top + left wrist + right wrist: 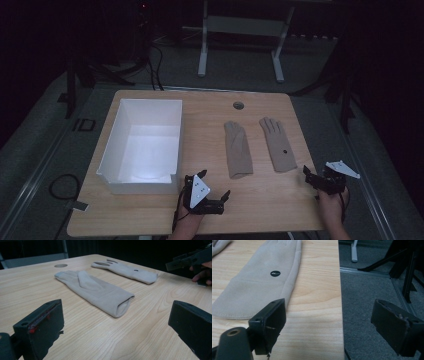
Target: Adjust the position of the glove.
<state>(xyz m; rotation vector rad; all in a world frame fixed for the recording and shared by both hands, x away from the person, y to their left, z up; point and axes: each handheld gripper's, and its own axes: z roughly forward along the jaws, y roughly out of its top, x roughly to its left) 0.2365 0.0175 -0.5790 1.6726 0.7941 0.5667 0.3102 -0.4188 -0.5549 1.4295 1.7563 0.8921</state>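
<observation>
Two beige gloves lie flat on the wooden table (270, 200), fingers pointing away from me. The left glove (237, 149) (95, 290) has its open cuff towards my left gripper (215, 183) (115, 315), which stands open and empty a short way in front of that cuff. The right glove (278, 145) (125, 270) (262, 282) carries a small black dot. My right gripper (312, 177) (329, 317) is open and empty just right of that glove's cuff; one jaw is over the table, the other past the table's right edge. The right gripper (190, 258) also appears in the left gripper view.
A white open box (142, 187) stands on the left half of the table, close to my left gripper. A round cable hole (238, 105) sits near the far edge. Beyond the table are grey carpet, a white frame's legs (202, 55) and cables (60, 185).
</observation>
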